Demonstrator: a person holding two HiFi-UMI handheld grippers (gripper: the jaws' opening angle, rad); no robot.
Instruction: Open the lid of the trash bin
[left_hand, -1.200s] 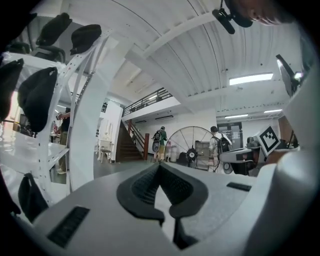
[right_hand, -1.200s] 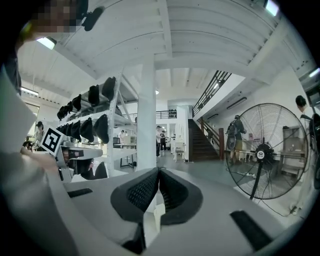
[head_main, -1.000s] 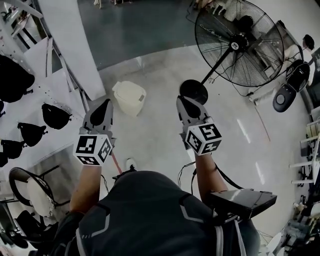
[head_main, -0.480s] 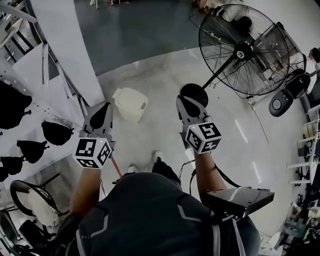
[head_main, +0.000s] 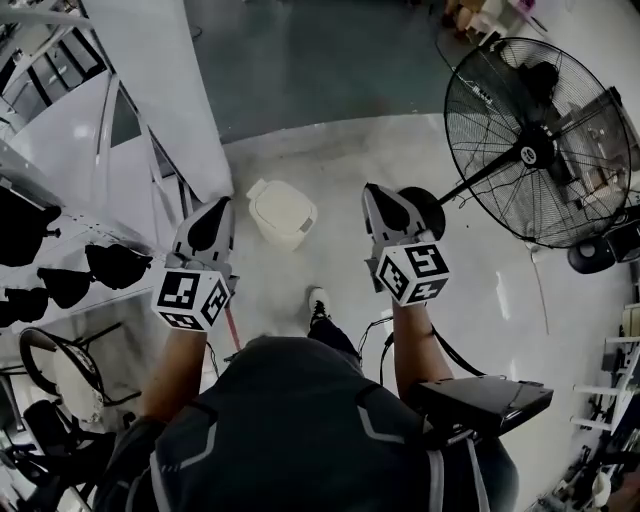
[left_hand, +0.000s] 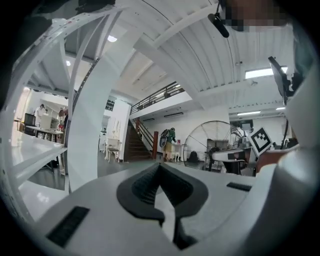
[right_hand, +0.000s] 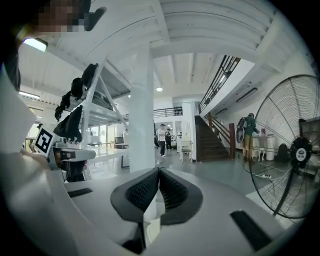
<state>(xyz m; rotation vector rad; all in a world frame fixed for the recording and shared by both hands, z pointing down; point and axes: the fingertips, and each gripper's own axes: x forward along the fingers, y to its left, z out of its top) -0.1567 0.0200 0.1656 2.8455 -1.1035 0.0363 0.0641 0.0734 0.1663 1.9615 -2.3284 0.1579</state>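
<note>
The trash bin (head_main: 282, 212) is a small cream-white bin on the pale floor, and its lid lies flat and closed. It shows only in the head view, between and just ahead of my two grippers. My left gripper (head_main: 223, 204) is held up to the bin's left, jaws together and holding nothing. My right gripper (head_main: 371, 190) is at the bin's right, also shut and empty. Both are well above the floor and apart from the bin. In the left gripper view the left gripper (left_hand: 160, 165) points out across the hall, as does the right gripper (right_hand: 159, 170) in its own view, and the bin is out of sight in both.
A large black floor fan (head_main: 540, 150) stands at the right, its round base (head_main: 425, 208) just behind my right gripper. A white pillar (head_main: 160, 80) and a rack of black items (head_main: 60, 280) are at the left. The person's shoe (head_main: 318, 301) is on the floor below the bin.
The person has stepped forward, so the bin and fan have slid right and nearer in the head view. Both grippers stay shut, held in the same pose.
</note>
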